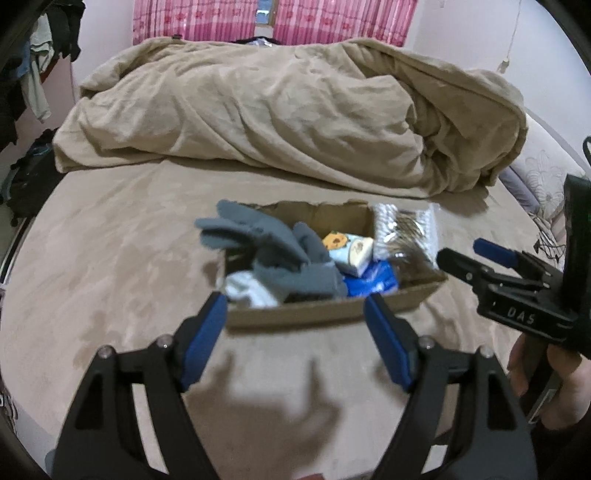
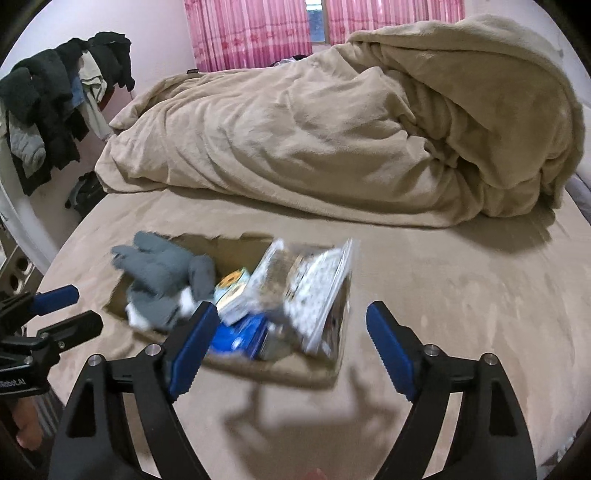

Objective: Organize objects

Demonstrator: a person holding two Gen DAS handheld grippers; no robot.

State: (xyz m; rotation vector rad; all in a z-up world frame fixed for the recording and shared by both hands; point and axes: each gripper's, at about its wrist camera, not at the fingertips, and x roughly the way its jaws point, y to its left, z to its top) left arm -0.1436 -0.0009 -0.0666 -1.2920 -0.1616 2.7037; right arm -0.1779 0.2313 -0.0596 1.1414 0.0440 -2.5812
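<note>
A low cardboard box (image 1: 321,213) (image 2: 280,369) sits on the bed. In it lie grey gloves (image 1: 269,243) (image 2: 162,273), a white cloth (image 1: 247,291), a blue packet (image 1: 373,282) (image 2: 240,336) and a small pack with an orange cartoon (image 1: 349,249) (image 2: 232,291). A clear patterned bag (image 1: 402,229) (image 2: 317,295) leans at the box's right end, blurred. My left gripper (image 1: 295,302) (image 2: 85,306) hovers open just before the box's near wall, with nothing between its pads. My right gripper (image 2: 291,308) (image 1: 461,251) stands open near the box's right end and holds nothing.
A bunched beige duvet (image 1: 277,110) (image 2: 332,140) covers the far half of the bed (image 1: 110,258). Clothes (image 2: 55,110) hang at the left wall, with a dark bag (image 1: 29,181) on the floor beneath. Pink curtains (image 1: 332,18) hang behind. A hand (image 1: 546,376) holds the right gripper's handle.
</note>
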